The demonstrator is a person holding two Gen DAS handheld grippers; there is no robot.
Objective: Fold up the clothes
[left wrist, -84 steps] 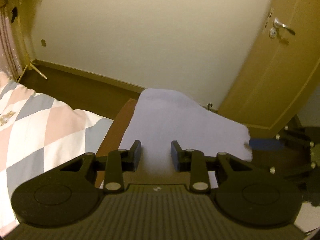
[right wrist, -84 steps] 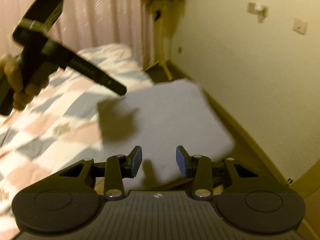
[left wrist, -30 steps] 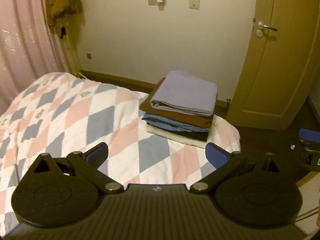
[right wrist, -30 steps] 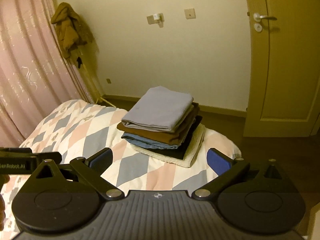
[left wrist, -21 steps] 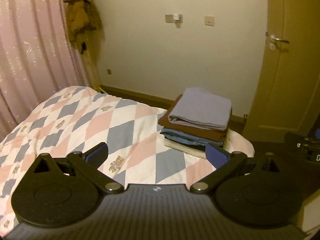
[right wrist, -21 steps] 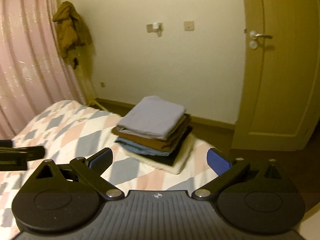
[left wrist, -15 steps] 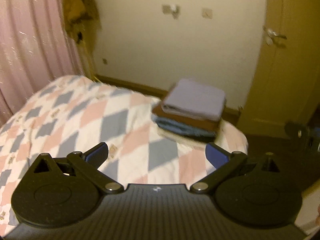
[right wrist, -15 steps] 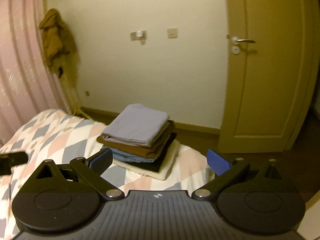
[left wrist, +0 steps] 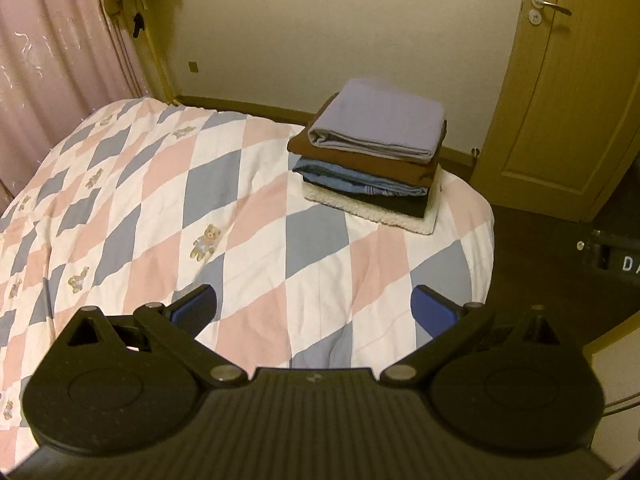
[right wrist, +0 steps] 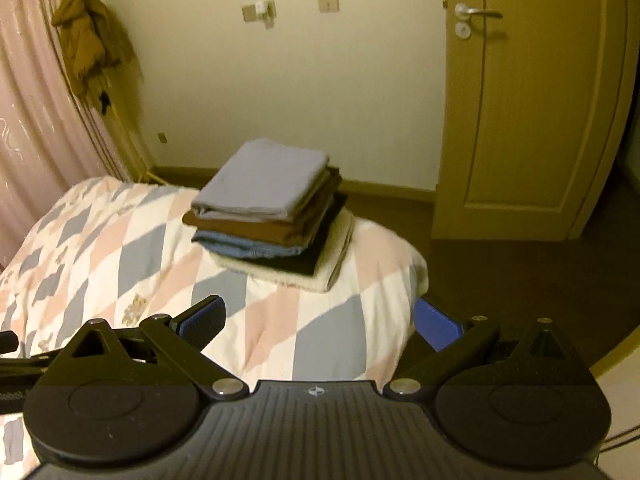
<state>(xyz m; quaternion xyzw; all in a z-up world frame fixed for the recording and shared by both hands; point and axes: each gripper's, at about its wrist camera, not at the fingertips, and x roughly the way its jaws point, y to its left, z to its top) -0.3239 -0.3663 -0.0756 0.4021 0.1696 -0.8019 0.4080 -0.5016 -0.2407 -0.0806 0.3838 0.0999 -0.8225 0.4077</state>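
Note:
A stack of folded clothes sits at the far right corner of the bed, with a lavender piece on top, then brown, blue denim, black and a cream fleece at the bottom. It also shows in the right wrist view. My left gripper is wide open and empty, held back over the bed, well short of the stack. My right gripper is wide open and empty, also back from the stack, near the bed's right edge.
The bed has a quilt of pink, grey and white diamonds. A closed door stands at the right, a pink curtain at the left with a brown jacket hanging beside it. Dark floor lies right of the bed.
Both grippers were close over the lavender piece and half shut; they have opened wide and pulled back from the stack. In the last half second the views only shifted slightly.

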